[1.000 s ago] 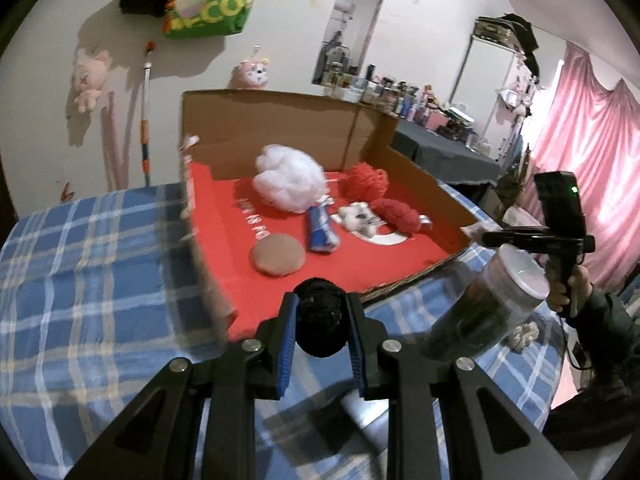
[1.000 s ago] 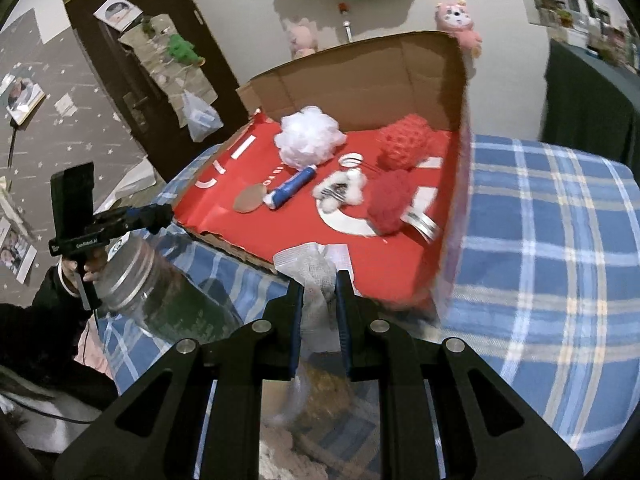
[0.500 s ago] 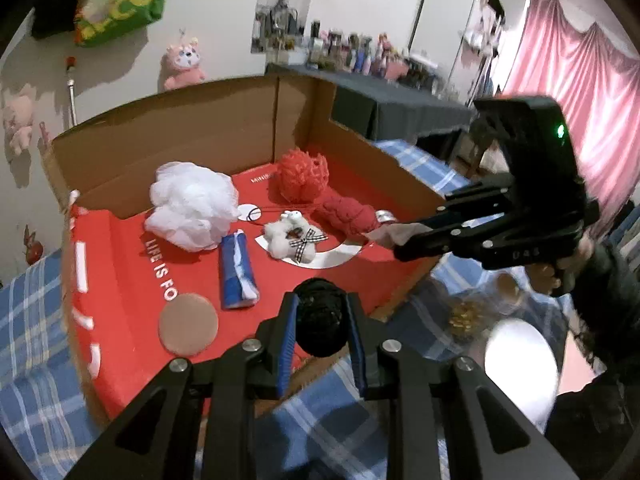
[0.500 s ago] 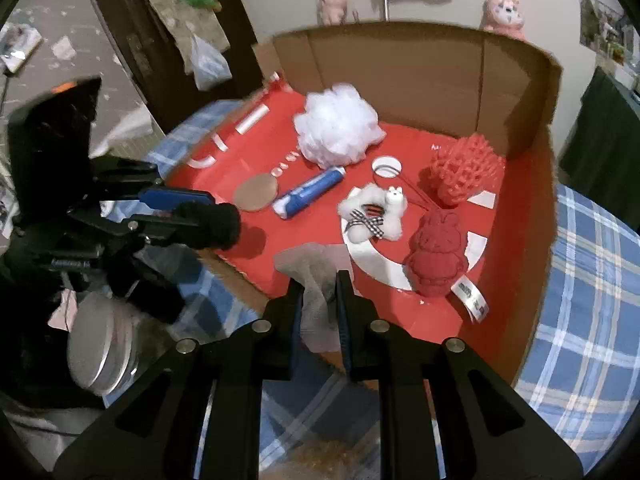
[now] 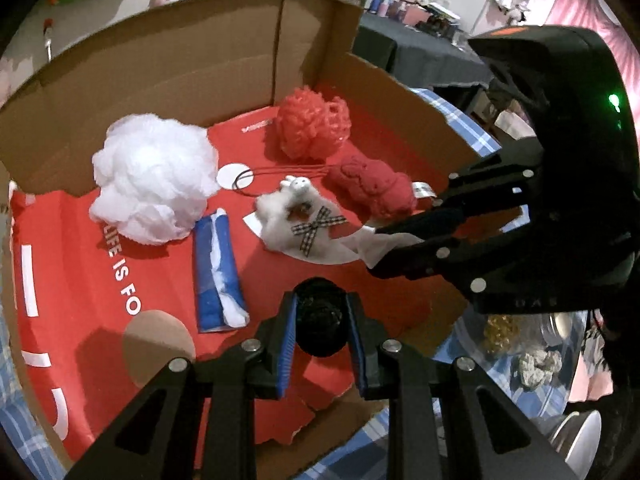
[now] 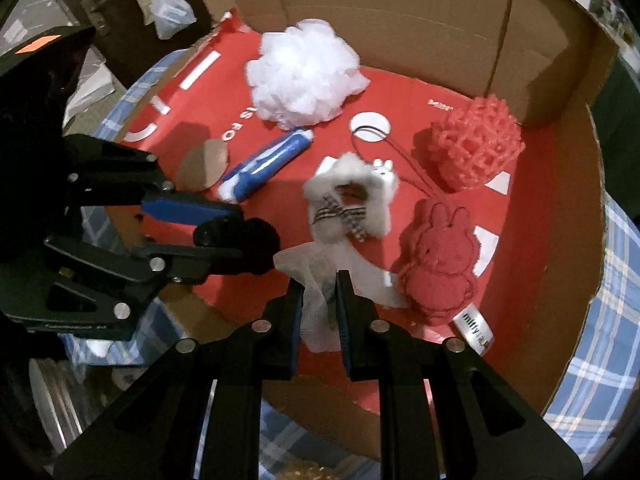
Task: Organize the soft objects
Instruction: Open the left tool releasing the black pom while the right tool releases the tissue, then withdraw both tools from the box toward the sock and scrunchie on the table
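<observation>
Matt brown cardboard box [image 5: 224, 52] with glossy red lining, fluffy white mesh pouf [image 5: 154, 182], fuzzy black pompom [image 5: 320, 322].

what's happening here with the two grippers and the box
A person is sorting soft things into a cardboard box with a red lining. The left hand-held gripper is shut on a black fuzzy ball, and the right hand-held gripper is shut on a thin white mesh cloth. Both hang over the box's near edge. Already inside lie a white puff, a red net ball, a red bunny toy, a small white plush and a blue tube.
</observation>
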Available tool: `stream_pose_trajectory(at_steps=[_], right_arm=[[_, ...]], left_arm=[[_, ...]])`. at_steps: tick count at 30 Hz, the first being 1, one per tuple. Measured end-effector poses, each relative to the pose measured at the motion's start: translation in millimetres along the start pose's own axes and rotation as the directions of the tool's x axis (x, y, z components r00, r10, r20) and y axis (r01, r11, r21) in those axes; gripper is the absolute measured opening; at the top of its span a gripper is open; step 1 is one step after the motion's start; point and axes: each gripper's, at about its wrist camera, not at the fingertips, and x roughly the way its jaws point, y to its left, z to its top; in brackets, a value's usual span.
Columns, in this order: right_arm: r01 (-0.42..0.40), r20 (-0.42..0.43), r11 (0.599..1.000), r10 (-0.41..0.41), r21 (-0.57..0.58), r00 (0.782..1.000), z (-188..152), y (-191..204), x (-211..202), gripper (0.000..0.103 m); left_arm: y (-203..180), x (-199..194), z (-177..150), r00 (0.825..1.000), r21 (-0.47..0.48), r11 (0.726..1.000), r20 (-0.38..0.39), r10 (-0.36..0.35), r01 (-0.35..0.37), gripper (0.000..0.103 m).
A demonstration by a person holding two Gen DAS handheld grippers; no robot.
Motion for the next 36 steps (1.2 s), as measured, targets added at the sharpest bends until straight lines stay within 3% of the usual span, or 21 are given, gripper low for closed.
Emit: stream_pose_trajectory(at_steps=[2,5,14,19,27,31,32,35,36], right_arm=[[0.023,-0.011,0.999,-0.023,0.022,1.0,3,-5,3,0.015],[-0.012,-0.024,0.997,0.013,0.07,1.0,6,-14,5,0.015],[0.004,-0.051,0.998,-0.001,0.061,0.999,5,-14,7,0.016],[0.006,-0.06,0.998,-0.002,0.062,0.998,2,-13,7,0.016],[0.017,-0.061,0.998,-0.013,0.055,0.998,3,-9,9,0.021],[0.021,-0.064,0.998,-0.018,0.059,0.998,3,-6,9,0.023],[0.022,-0.064,0.998,-0.018,0.06,0.998,4,-5,10,0.029],[0.027,-0.052,0.998,-0.024,0.058,0.998,4,0,8,0.07],[0.033,-0.035,0.998,-0.031,0.054,0.999,5,2,5,0.07]], left_arm=[[2,2,1,1.0,-0.013,1.0,-0.013,-0.006,0.006,0.026],[0,8,4,1.0,-0.019,1.0,-0.031,0.005,-0.006,0.026],[2,13,6,0.999,-0.032,0.999,-0.047,0.012,-0.013,0.031],[2,14,5,0.999,-0.032,0.999,-0.043,0.018,-0.019,0.045],[5,1,3,1.0,-0.046,0.999,-0.013,0.013,-0.014,0.055],[5,-11,0,1.0,-0.048,0.999,0.018,0.02,-0.019,0.065],[4,-15,-2,0.999,-0.049,0.999,0.026,0.019,-0.018,0.066],[3,-26,-6,0.999,-0.054,0.998,0.049,0.022,-0.02,0.069],[3,-28,-7,0.998,-0.056,0.998,0.055,0.024,-0.021,0.07]])
